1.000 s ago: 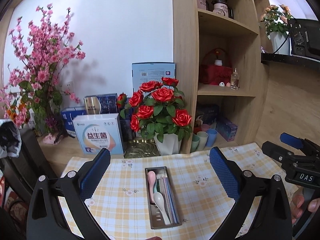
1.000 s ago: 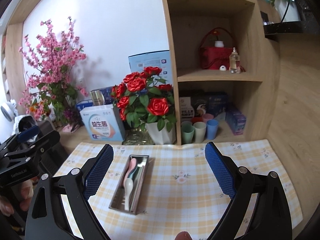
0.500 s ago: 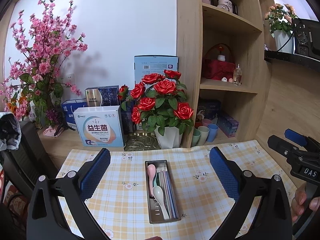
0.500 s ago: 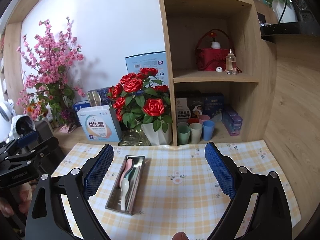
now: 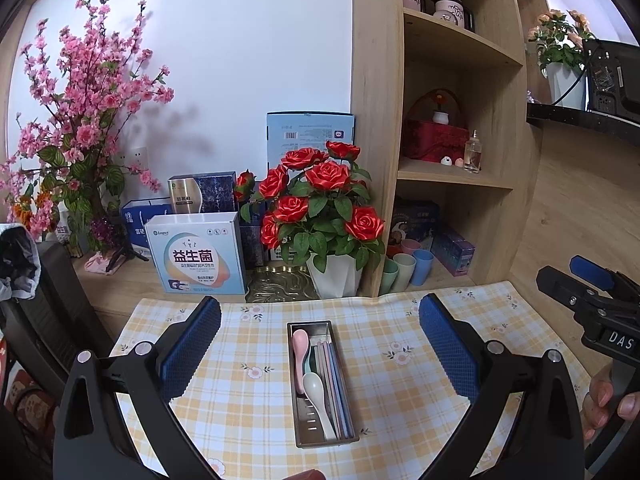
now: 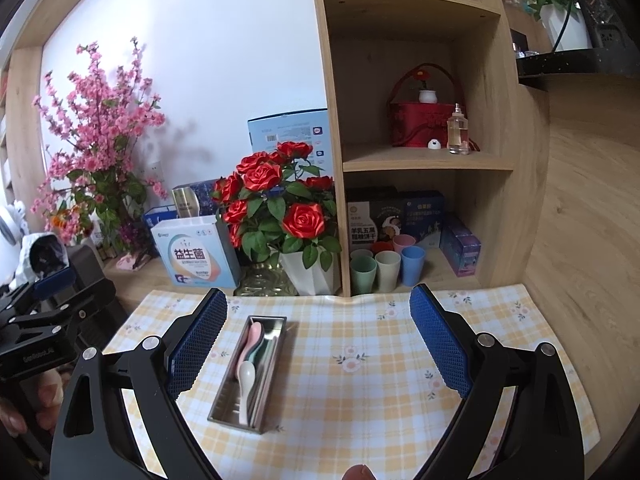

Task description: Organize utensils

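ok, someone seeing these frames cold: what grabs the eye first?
Probably the red roses in a white pot at the back of the table, against the wooden shelf, with the tall pink blossom branch at far left. Then the metal tray on the yellow checked cloth, holding a pink spoon, a white spoon and pastel chopsticks. Both grippers, left and right, are open and empty.

Both views rose and drew back slightly from the metal tray [image 5: 322, 380]; the left gripper [image 5: 320, 344] and right gripper [image 6: 319, 336] lifted, revealing more upper shelf [image 6: 412, 4].
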